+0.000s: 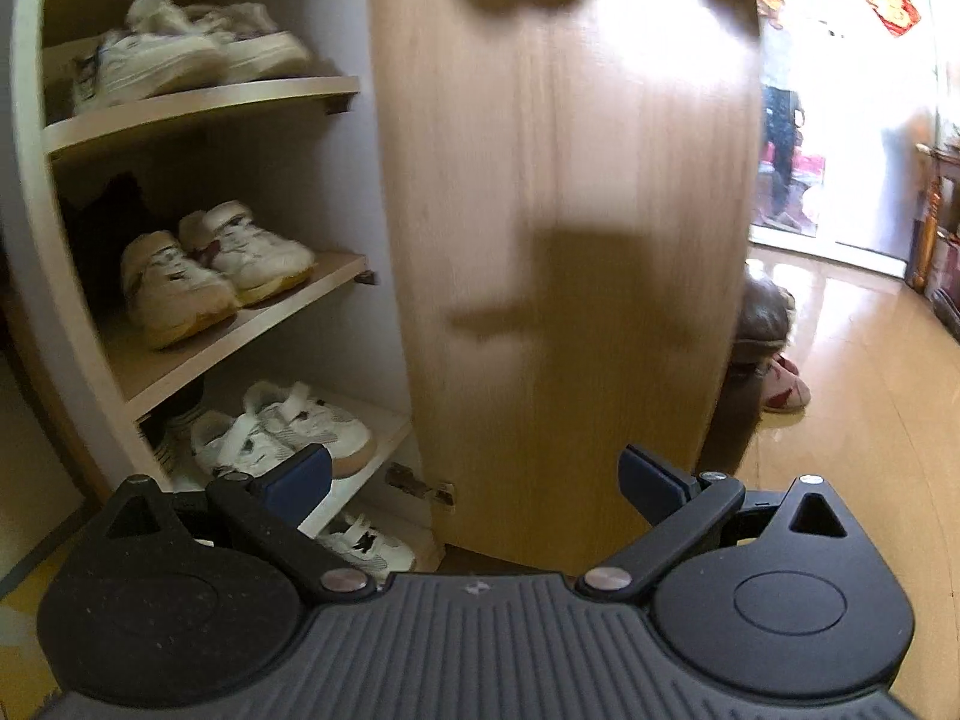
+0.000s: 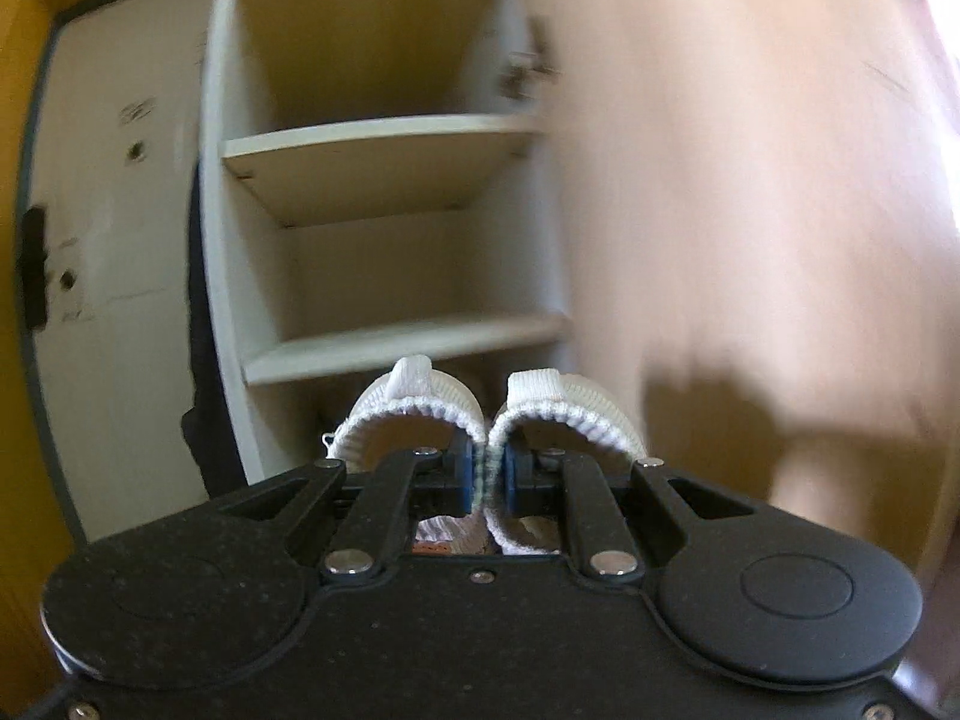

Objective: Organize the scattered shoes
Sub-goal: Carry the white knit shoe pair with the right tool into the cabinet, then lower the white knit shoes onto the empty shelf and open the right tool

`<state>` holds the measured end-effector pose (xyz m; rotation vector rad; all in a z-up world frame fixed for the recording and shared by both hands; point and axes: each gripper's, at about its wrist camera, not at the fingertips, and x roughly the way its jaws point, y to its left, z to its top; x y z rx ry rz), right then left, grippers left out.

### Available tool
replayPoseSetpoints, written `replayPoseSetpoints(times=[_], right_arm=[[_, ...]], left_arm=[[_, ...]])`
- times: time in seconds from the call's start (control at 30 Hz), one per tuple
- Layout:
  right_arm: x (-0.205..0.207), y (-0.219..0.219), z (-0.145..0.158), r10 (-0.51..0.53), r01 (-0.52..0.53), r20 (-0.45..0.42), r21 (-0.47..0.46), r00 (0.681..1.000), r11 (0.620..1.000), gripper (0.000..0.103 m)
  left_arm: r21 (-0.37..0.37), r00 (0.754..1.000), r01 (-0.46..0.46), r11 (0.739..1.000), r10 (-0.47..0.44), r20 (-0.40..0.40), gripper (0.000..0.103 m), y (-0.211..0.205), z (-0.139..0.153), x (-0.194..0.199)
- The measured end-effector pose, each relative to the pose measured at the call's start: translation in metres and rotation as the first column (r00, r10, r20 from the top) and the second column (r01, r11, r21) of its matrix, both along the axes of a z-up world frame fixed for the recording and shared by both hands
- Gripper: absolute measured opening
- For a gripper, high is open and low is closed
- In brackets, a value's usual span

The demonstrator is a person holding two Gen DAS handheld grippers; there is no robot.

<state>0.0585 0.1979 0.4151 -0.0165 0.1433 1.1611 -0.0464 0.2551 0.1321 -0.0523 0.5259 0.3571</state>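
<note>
My right gripper (image 2: 485, 474) is shut on the pinched-together knit collars of a pair of white shoes (image 2: 564, 405), held in front of a shoe cabinet. Two bare cream shelves (image 2: 384, 144) show above the pair. In the left wrist view my left gripper (image 1: 474, 480) stands open with nothing between its blue pads, facing the cabinet's open wooden door (image 1: 564, 240). Left of that door, white sneaker pairs sit on an upper shelf (image 1: 198, 54), a middle shelf (image 1: 210, 270) and a lower shelf (image 1: 282, 432). One more white shoe (image 1: 366, 543) lies at the bottom.
The blurred wooden door (image 2: 750, 210) fills the right of the right wrist view. A pink slipper (image 1: 783, 387) lies on the glossy wood floor (image 1: 852, 420) right of the door. A person (image 1: 780, 138) stands far off by a bright doorway. A white panel with a black latch (image 2: 33, 267) stands at left.
</note>
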Motion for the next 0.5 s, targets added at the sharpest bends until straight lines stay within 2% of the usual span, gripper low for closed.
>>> replayPoseSetpoints(times=[0.07,0.23,0.5], right_arm=[[0.002,0.02,0.017,0.021,-0.021,0.024,-0.015,0.999,1.0,0.01],[0.006,0.064,0.048,0.054,-0.052,0.062,-0.03,0.997,0.998,0.01],[0.008,0.136,0.07,0.087,-0.079,0.097,-0.082,0.992,0.994,0.01]], left_arm=[[-0.027,0.999,-0.044,0.999,0.044,0.025,0.102,0.012,0.003,-0.006],[-0.077,0.994,-0.087,0.993,0.092,0.061,0.102,0.033,0.007,-0.017],[-0.135,0.991,-0.104,0.985,0.115,0.075,0.102,0.051,0.009,-0.022]])
